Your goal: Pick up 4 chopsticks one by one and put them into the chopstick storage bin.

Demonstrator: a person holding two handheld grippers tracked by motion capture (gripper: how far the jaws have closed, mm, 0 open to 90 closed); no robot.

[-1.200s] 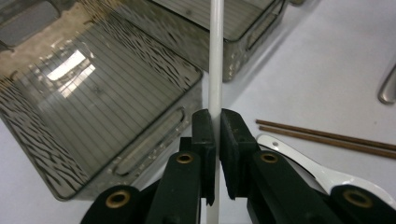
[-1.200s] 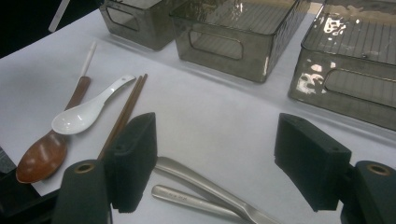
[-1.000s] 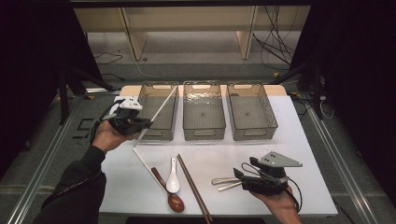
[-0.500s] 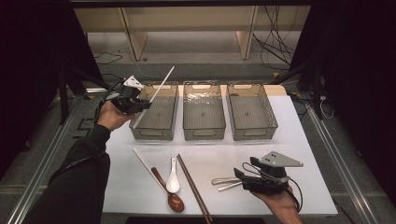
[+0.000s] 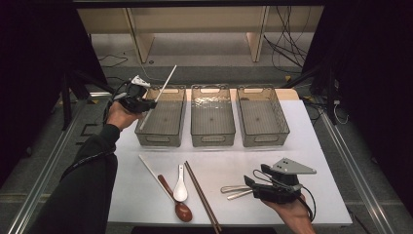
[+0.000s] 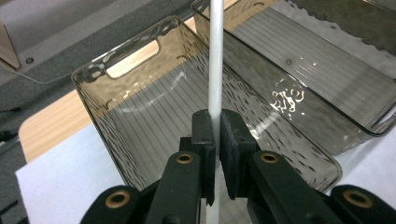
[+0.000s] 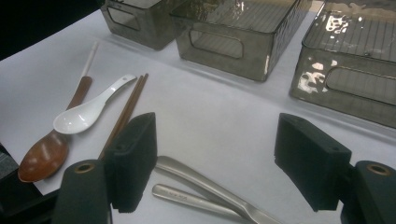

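Note:
My left gripper [image 5: 148, 103] is shut on a white chopstick [image 5: 163, 87] and holds it tilted above the left edge of the left smoky clear bin [image 5: 158, 139]. In the left gripper view the pads [image 6: 205, 135] pinch the chopstick [image 6: 215, 56] over that bin's ribbed floor [image 6: 154, 116]. My right gripper [image 5: 249, 182] rests open low over the table at the front right. Its jaws stand wide apart [image 7: 217, 140] above two metal utensil handles [image 7: 201, 184], and nothing is between them.
The middle bin [image 5: 213, 140] and the right bin [image 5: 265, 138] stand beside the left one. On the white table lie a second white chopstick [image 5: 151, 170], a white spoon [image 5: 180, 187], a brown spoon [image 5: 181, 210], brown chopsticks [image 5: 202, 197] and the metal utensils [image 5: 234, 191].
My left gripper has carried the white chopstick away from the person, along the left bin's left side toward its far end. The right hand has stayed still.

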